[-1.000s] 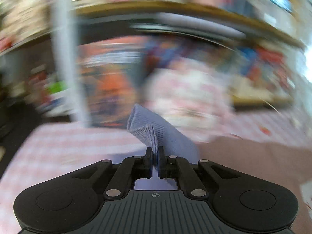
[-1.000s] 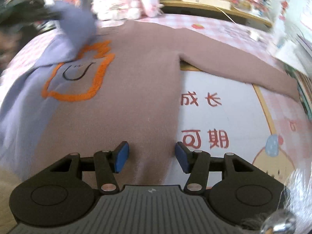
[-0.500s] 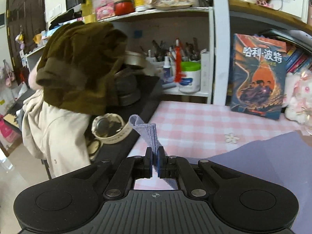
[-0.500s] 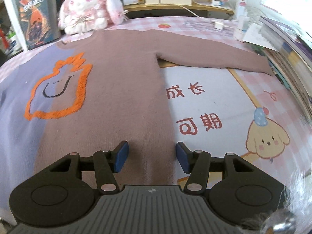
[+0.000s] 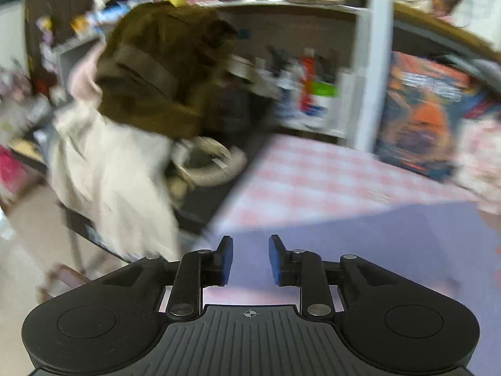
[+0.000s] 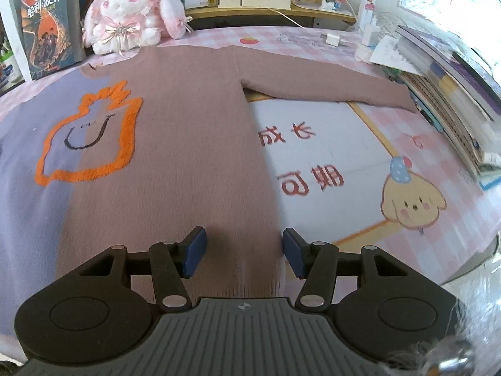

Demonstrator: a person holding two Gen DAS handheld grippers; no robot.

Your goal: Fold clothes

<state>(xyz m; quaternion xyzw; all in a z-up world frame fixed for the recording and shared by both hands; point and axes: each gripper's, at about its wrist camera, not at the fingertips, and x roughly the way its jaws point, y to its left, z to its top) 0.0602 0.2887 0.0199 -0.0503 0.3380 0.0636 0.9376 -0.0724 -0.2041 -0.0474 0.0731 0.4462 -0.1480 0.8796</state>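
A sweater [image 6: 188,144], mauve-brown on the right and lavender on the left with an orange flame face, lies flat on the table. Its right sleeve [image 6: 328,87] stretches out to the right. My right gripper [image 6: 243,252] is open and empty, hovering over the sweater's bottom hem. In the left wrist view the lavender part of the sweater [image 5: 360,244] lies flat on the pink checked tablecloth [image 5: 307,181]. My left gripper [image 5: 249,258] is open and empty just above it, near the table's left edge.
A pink plush rabbit [image 6: 131,22] and a book [image 6: 50,28] stand at the table's back. Stacked books [image 6: 454,94] line the right edge. A printed mat [image 6: 344,169] lies beside the sweater. Left of the table, a chair draped with brown and cream clothes [image 5: 134,100].
My left gripper carried the lavender sleeve cuff out to the left, then opened and let it go. The lavender side now lies flat. The right gripper stayed open over the hem.
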